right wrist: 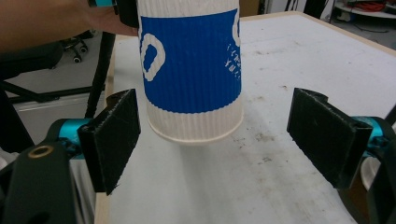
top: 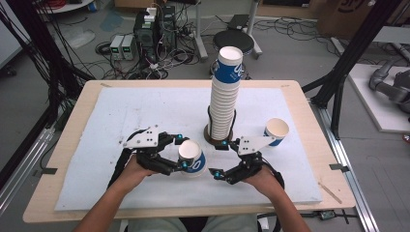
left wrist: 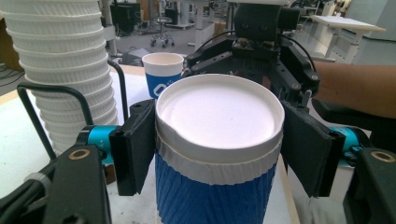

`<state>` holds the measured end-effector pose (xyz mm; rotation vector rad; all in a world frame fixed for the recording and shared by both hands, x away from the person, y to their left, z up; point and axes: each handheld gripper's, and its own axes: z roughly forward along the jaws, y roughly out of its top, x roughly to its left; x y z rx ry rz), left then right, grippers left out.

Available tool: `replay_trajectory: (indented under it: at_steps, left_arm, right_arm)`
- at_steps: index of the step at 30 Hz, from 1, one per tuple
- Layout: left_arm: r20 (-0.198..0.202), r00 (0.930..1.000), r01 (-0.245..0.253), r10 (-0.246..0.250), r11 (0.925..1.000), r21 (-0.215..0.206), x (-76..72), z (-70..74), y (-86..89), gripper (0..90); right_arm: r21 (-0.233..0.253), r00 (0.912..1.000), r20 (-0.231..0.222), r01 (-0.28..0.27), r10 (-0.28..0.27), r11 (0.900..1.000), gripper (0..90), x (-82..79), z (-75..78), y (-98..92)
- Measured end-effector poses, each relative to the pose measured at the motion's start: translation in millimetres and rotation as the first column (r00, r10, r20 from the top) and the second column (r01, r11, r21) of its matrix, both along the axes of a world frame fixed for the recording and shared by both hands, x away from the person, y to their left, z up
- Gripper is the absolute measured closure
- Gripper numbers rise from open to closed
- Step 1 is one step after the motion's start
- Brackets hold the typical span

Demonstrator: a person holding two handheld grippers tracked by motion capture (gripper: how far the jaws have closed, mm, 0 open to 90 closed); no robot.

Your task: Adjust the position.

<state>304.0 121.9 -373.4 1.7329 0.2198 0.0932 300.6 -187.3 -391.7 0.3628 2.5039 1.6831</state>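
Cup sits clamped in the left tool, base up. In the left gripper view the pads press both sides just under the white bottom rim of the cup, blue ribbed sleeve below them. Cup mouth faces down; in the right gripper view the cup hangs with its rim clear of the white mat, a shadow under it.

Right tool stands apart, nothing between its pads touching them. In the right gripper view its pads flank the cup's lower end: cup sits closer to the 9 o'clock pad, wide gap to the 3 o'clock one, no contact on either side. In the high view the right tool is at 3 o'clock of the held cup, just beside it.

Tall stack of cups stands upright in a dark holder at 12 o'clock of the right tool and 1 o'clock of the held cup, near but apart. Single upright cup, mouth up, stands on the mat at 2 o'clock of the right tool, apart from the stack.

Held cup is over the near-centre of the desk.
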Motion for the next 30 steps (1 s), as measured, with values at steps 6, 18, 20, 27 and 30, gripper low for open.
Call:
replay_trajectory:
  at_steps: [6, 18, 20, 27, 30]
  left_arm:
    - [0.004, 0.9998, 0.019, -0.019, 0.9998, 0.003, -1.1, 0.8, -5.9, 30.8]
    - [0.001, 0.9977, 0.068, -0.068, 0.9973, -0.029, -4.3, 2.9, -20.7, 30.9]
    - [-0.001, 0.9973, 0.073, -0.073, 0.9965, -0.042, -4.4, 3.8, -21.5, 30.9]
    - [-0.005, 0.9970, 0.077, -0.077, 0.9945, -0.071, -5.9, 5.7, -22.1, 30.9]
    - [-0.009, 0.9967, 0.080, -0.081, 0.9940, -0.074, -5.8, 5.6, -22.1, 31.0]
  right_arm:
    - [0.001, 0.9994, -0.009, -0.034, 0.034, 0.999, 17.8, 1.0, -1.9, 6.0]
    - [-0.018, 0.9963, -0.006, -0.086, 0.086, 0.996, 17.8, -2.8, -7.8, 23.1]
    - [-0.021, 0.9959, -0.006, -0.090, 0.090, 0.996, 17.8, -3.9, -8.4, 24.7]
    - [-0.014, 0.9955, -0.013, -0.094, 0.093, 0.996, 17.9, -4.6, -10.2, 23.6]
    - [-0.007, 0.9945, -0.016, -0.104, 0.104, 0.995, 20.0, -5.2, -10.4, 22.5]
